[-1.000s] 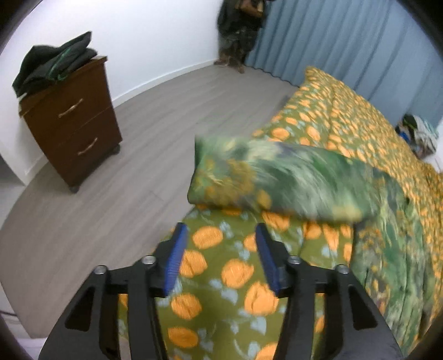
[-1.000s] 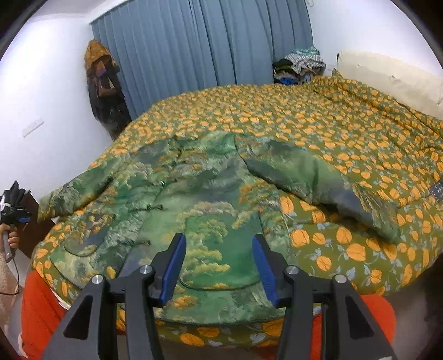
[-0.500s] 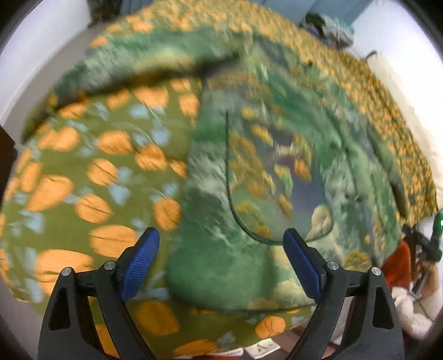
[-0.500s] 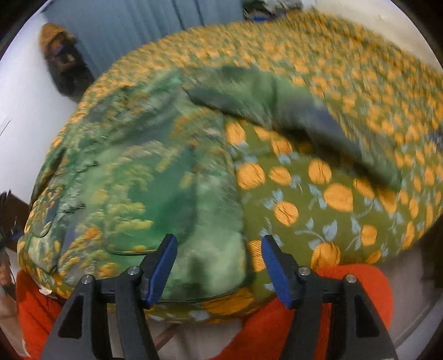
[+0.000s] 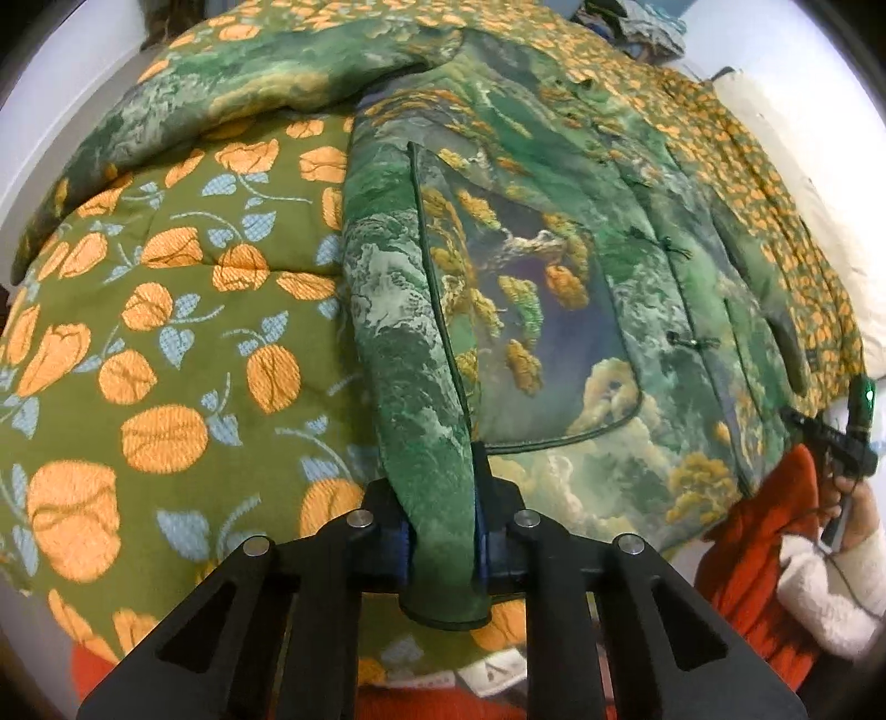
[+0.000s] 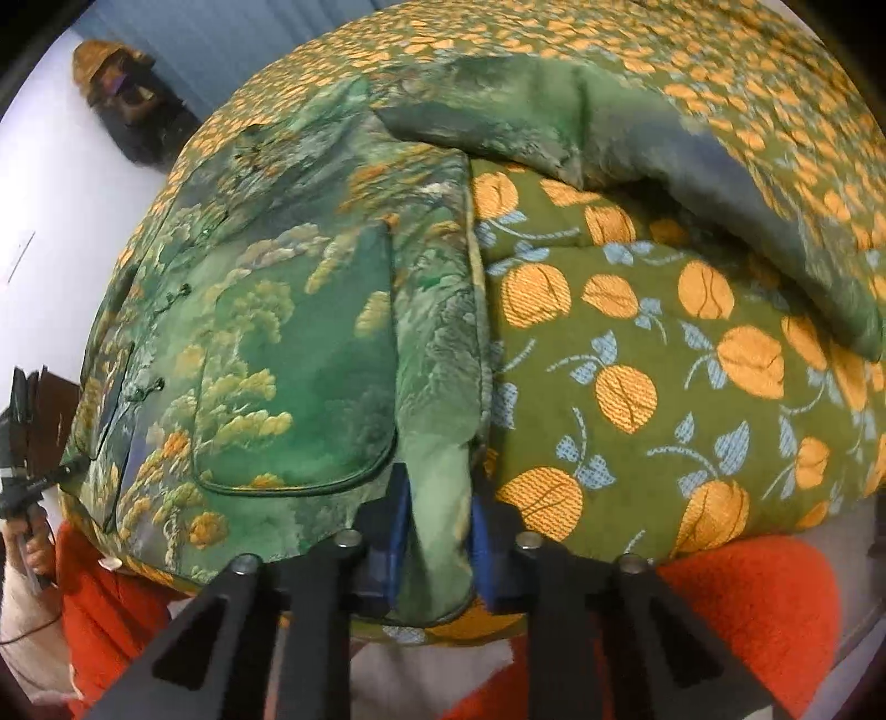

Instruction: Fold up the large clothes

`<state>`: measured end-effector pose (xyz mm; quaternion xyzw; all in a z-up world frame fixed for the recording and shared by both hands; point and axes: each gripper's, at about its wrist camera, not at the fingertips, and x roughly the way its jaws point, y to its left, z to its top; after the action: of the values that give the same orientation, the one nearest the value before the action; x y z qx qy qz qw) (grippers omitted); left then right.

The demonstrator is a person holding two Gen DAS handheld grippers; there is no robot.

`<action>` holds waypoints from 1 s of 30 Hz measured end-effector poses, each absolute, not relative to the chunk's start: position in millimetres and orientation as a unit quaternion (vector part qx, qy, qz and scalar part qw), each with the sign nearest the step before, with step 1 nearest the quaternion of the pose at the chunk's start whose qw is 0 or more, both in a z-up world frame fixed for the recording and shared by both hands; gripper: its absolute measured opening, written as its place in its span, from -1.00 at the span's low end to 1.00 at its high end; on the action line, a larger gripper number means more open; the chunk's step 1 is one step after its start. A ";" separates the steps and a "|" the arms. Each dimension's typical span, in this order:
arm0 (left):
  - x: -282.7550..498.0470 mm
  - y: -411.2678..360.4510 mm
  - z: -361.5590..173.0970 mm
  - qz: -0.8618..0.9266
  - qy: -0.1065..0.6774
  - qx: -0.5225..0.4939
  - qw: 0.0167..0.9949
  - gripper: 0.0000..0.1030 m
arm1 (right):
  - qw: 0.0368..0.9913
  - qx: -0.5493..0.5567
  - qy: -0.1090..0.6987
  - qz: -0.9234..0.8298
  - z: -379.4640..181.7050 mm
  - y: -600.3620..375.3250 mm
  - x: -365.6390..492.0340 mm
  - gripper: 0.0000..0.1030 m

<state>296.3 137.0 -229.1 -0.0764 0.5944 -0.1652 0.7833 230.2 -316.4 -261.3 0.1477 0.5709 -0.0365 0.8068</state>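
A green padded jacket with a landscape print [image 5: 526,277] lies front-up, buttoned, on a bed with an olive bedspread covered in orange flowers [image 5: 166,332]. My left gripper [image 5: 440,531] is closing on the jacket's bottom hem at one side edge, and its blue pads squeeze the fabric. In the right wrist view the jacket [image 6: 288,332] fills the left half, and my right gripper [image 6: 437,531] is closing on the opposite bottom corner, with cloth pinched between its pads. One sleeve [image 5: 249,83] stretches out over the bedspread [image 6: 664,360], and so does the other sleeve [image 6: 637,127].
A person's red-orange garment [image 6: 747,598] sits at the bed's near edge. The hand with the right gripper [image 5: 847,443] shows at the right of the left wrist view. A cream pillow [image 5: 803,138], blue curtains [image 6: 221,33] and hanging clothes [image 6: 122,99] lie beyond.
Both grippers dropped to the jacket's bottom hem and tipped downward. Their jaws, wide apart half a second ago, have closed onto the two lower corners.
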 end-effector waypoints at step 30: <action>319.2 86.5 -109.9 -0.112 0.357 -0.047 0.926 0.98 | 0.867 0.275 0.375 -0.181 -198.7 -442.6 194.2 0.19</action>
<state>319.2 86.5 -109.9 -0.0470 0.3575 -0.1120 0.9260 194.2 -442.6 -198.7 0.2751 0.3746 -0.1805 0.8668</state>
